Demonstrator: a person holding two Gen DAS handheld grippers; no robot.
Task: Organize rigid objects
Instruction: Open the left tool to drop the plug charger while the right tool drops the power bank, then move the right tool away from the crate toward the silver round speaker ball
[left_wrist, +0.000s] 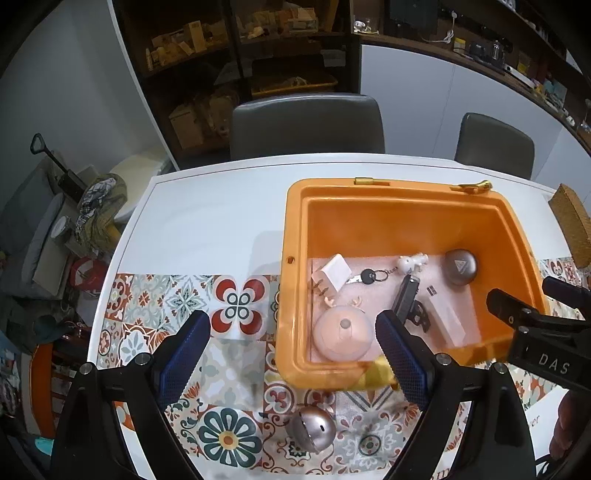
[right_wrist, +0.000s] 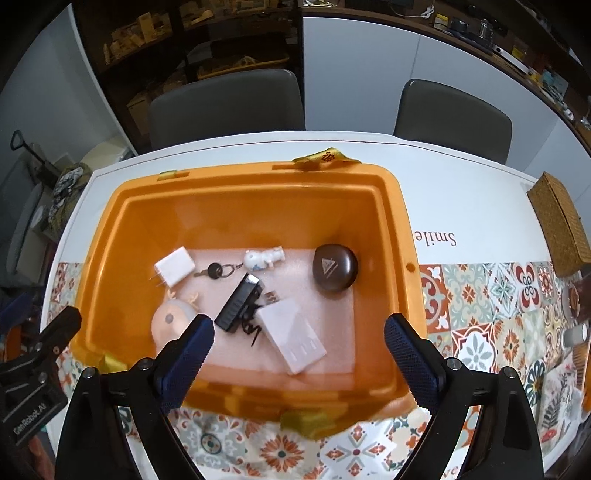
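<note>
Orange plastic bin on a white table, set over a tile-patterned mat that covers the near part of the tabletop. Smooth moulded walls, rounded corners, a stepped rim; pale pink foam liner across the floor.

Inside, toward the far left corner: a white wall charger, prongs outward, then a black-headed key on a ring linked to a small white figurine. By the right wall, a dark rounded case with a triangle mark – apart from the rest. Mid-floor, a black toy pistol tilted, touching a white rectangular box that reaches toward the near wall. At the near left, a pink round gadget with small antlers, close to the wall.

Open foam between the dark case and the white box, and along the far wall.

Outside the bin, on the mat near the table's front edge – a silver spherical object, smooth, with a small slot.

Left gripper spread wide and empty, hovering over the bin's near left corner and the mat. Right gripper likewise wide, holding nothing, above the bin's near wall.

Woven basket at the table's right edge; two grey chairs along the far edge.
</note>
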